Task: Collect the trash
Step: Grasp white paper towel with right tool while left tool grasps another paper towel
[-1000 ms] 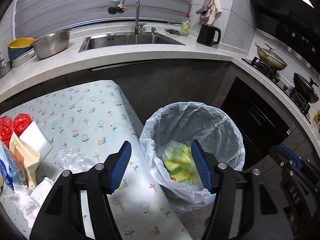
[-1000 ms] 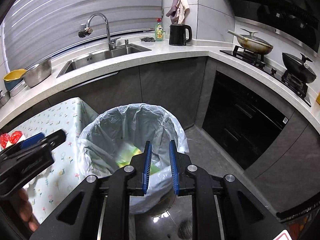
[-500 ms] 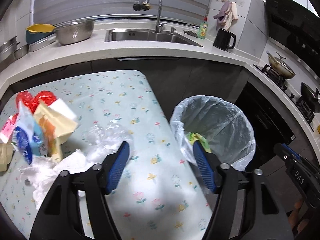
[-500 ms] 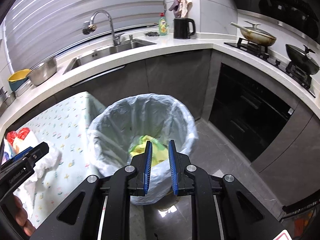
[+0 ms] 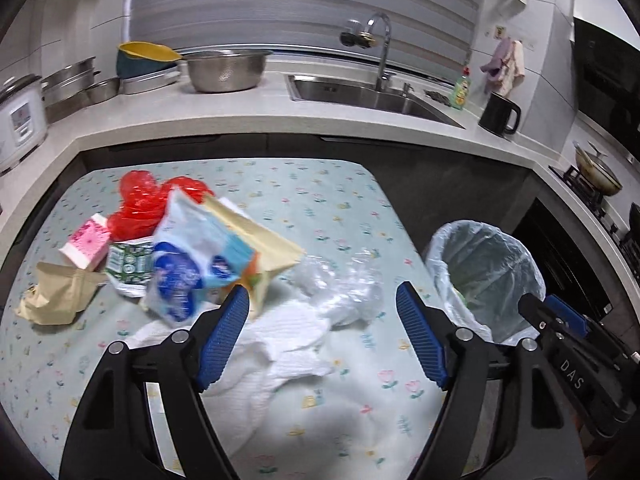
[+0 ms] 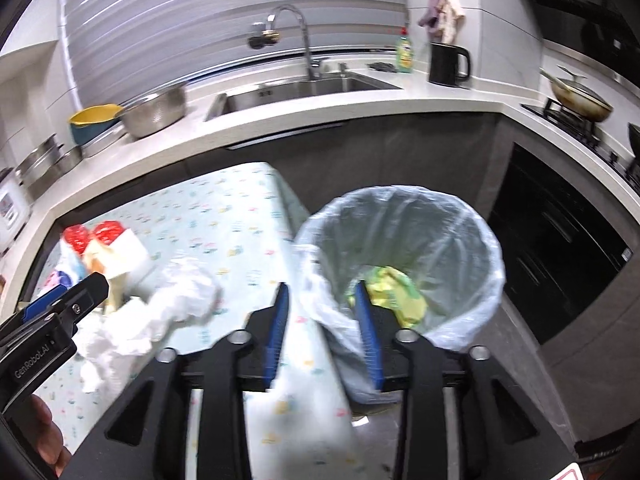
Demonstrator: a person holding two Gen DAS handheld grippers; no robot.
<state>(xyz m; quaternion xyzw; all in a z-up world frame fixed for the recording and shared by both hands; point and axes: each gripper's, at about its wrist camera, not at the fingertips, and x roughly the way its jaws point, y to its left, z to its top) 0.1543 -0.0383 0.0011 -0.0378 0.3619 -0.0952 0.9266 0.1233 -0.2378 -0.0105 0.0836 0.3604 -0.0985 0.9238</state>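
My left gripper [image 5: 322, 290] hovers over the floral table [image 5: 280, 192], jaws empty and still opening. Under it lie crumpled clear plastic [image 5: 340, 284] and a white paper towel [image 5: 296, 340]. To its left sits a trash pile: a blue-white bag [image 5: 188, 264], a cream paper bag [image 5: 260, 240], a red bag [image 5: 140, 200], a pink carton [image 5: 86, 242] and a brown paper bag [image 5: 56, 296]. My right gripper [image 6: 322, 286] hangs at the near-left rim of the lined bin [image 6: 400, 200], jaws opening with nothing between them. A yellow-green wrapper [image 6: 394, 292] lies inside the bin.
The bin [image 5: 484, 240] stands on the floor off the table's right edge. Behind runs a counter with a sink [image 5: 360, 92], a steel bowl [image 5: 224, 70], a black kettle [image 5: 498, 114] and a rice cooker [image 5: 16, 120]. A stove with pans [image 6: 580, 100] is at right.
My left gripper swung left from over the bin to the trash pile on the table, and its jaws widened. My right gripper drifted left along the bin, and its shut jaws parted.
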